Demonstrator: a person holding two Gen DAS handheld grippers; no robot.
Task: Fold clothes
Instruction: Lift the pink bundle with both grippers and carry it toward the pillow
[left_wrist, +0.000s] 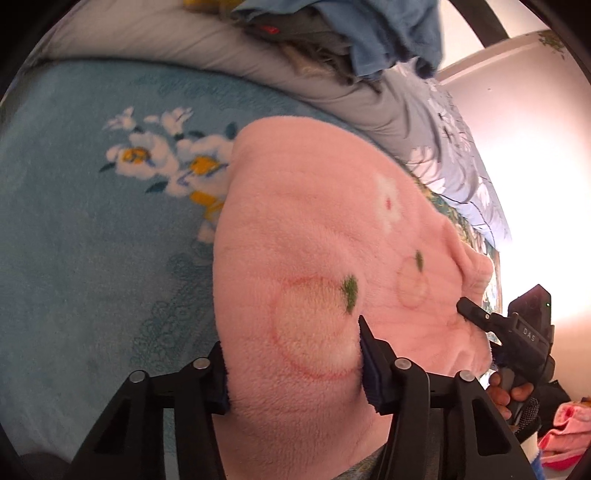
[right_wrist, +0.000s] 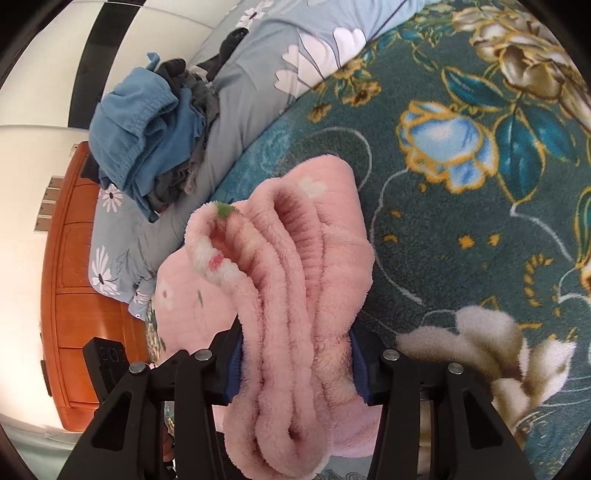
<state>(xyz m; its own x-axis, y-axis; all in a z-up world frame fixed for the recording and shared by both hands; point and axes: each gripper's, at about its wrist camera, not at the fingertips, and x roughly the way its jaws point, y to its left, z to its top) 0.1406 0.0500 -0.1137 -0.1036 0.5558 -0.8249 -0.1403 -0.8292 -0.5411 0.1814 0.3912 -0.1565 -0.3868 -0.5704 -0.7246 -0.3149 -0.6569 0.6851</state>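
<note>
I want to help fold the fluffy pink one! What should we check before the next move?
1. Left gripper pinching the pink fleece garment: ok, fleece fills the space between its pads.
2. Right gripper holding the garment's folded layers: ok, the stack sits squeezed between its pads.
3. Layers lined up evenly: not ok, edges look bunched and wavy.
4. Blue pile of clothes out of the way: ok, it sits apart on the grey floral quilt.
5. Bare floral blanket beside the garment: ok.
6. Garment's underside smooth: cannot tell.
</note>
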